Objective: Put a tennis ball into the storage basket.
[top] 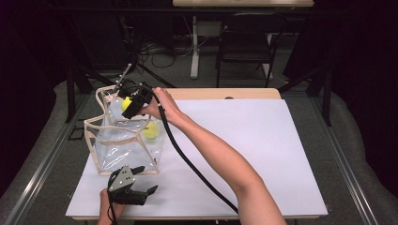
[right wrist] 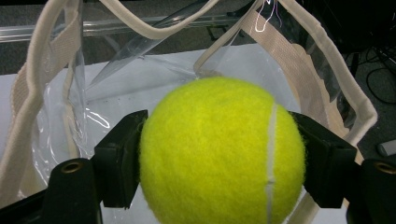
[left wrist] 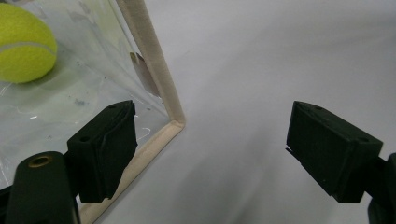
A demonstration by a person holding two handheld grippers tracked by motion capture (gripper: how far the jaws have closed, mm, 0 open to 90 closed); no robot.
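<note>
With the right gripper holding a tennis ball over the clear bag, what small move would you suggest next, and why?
Probably lower the right gripper slightly and open it: the tennis ball hangs over the bag's open mouth, where another ball already lies.

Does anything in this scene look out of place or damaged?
Nothing looks damaged. The clear bag stands upright, though its soft rim sags unevenly. One tennis ball lies inside; the right gripper holds a second ball above the opening.
</note>
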